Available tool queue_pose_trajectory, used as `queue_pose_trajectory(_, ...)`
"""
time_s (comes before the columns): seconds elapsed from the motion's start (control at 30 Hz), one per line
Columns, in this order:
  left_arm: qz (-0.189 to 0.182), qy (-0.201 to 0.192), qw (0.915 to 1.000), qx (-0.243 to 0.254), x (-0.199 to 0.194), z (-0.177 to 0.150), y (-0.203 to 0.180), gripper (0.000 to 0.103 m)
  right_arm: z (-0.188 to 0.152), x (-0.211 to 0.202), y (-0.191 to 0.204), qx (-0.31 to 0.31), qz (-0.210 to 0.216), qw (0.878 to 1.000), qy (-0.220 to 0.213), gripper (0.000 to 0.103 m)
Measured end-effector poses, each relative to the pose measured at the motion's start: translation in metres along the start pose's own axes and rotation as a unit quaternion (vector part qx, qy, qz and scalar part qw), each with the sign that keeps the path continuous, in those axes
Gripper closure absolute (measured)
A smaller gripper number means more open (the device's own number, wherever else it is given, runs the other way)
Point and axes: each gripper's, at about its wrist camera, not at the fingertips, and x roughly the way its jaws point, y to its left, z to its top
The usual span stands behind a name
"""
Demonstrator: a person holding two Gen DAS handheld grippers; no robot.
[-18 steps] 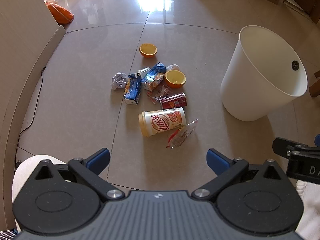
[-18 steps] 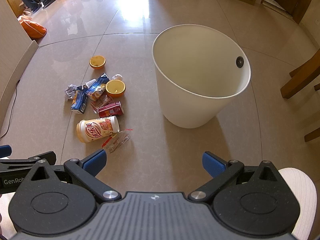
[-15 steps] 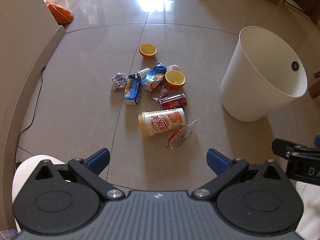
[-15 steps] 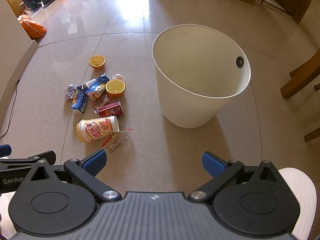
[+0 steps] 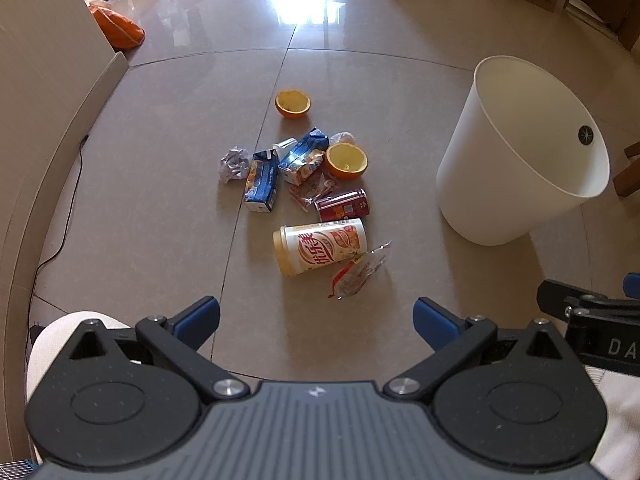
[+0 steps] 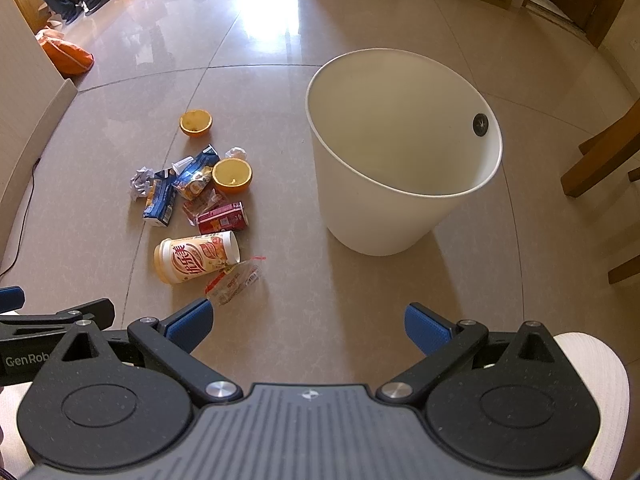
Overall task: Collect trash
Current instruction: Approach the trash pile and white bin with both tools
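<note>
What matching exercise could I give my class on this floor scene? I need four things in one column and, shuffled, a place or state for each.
Column one:
1. white bin
2. milk tea cup
3. red can
4. crumpled paper ball

Column two:
A. lying on its side, nearest the cameras
B. standing upright, right of the litter
C. at the pile's left edge
D. lying between the cup and an orange half

Pairs: 1-B, 2-A, 3-D, 4-C
</note>
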Motion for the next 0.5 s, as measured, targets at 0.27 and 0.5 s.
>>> queue_pose_trajectory(0.27, -0.005, 0.002, 1.0000, 0.003, -0.0035, 0.0026, 0.0007, 0.001, -0.0007, -0.0030, 0.0012, -0.002, -0.004, 1.000, 0.000, 0.000)
queue_pose_trajectory(0.5, -0.017, 0.002, 0.9999, 0.002, -0.0073, 0.0036, 0.0032, 0.001, -0.0021, -0.0069, 0.0025, 0.000, -0.010, 1.000, -0.002, 0.000)
